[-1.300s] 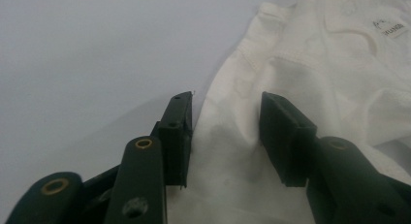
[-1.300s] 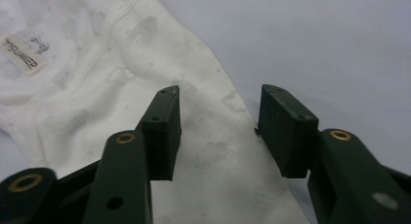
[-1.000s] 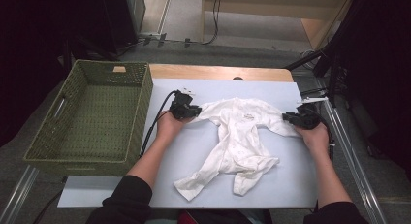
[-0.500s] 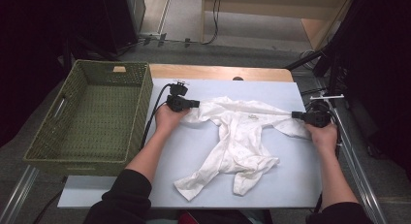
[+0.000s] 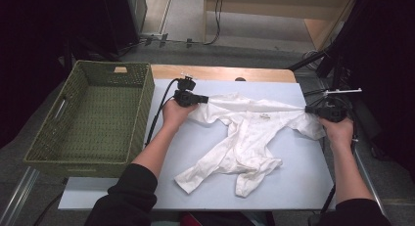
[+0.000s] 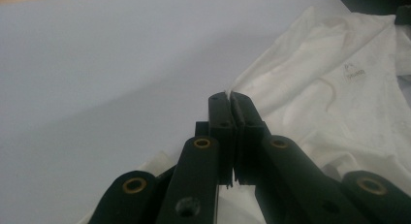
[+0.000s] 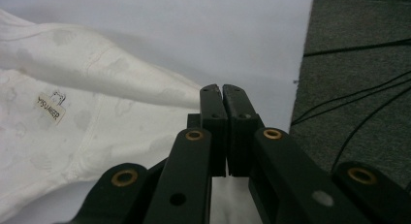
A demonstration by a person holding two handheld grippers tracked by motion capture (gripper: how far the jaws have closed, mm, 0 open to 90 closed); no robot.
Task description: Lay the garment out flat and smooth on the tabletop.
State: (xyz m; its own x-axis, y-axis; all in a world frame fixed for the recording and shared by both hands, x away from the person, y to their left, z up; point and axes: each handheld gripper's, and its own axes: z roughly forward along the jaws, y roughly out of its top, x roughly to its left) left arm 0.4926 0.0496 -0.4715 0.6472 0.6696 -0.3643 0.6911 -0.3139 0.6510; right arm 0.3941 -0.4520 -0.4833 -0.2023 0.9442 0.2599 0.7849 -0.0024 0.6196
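On the table, the white baby suit lies at centre, stretched between the left gripper pinching its nine o'clock shoulder and the right gripper pinching its three o'clock shoulder.

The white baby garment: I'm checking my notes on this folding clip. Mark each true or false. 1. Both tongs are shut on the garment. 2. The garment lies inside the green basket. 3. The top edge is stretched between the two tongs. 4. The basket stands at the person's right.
1. True: the left tongs and the right tongs each pinch the white baby garment.
2. False: it is spread on the pale blue table; the green basket holds nothing visible.
3. True: the edge runs taut from one to the other.
4. False: it stands at the left.
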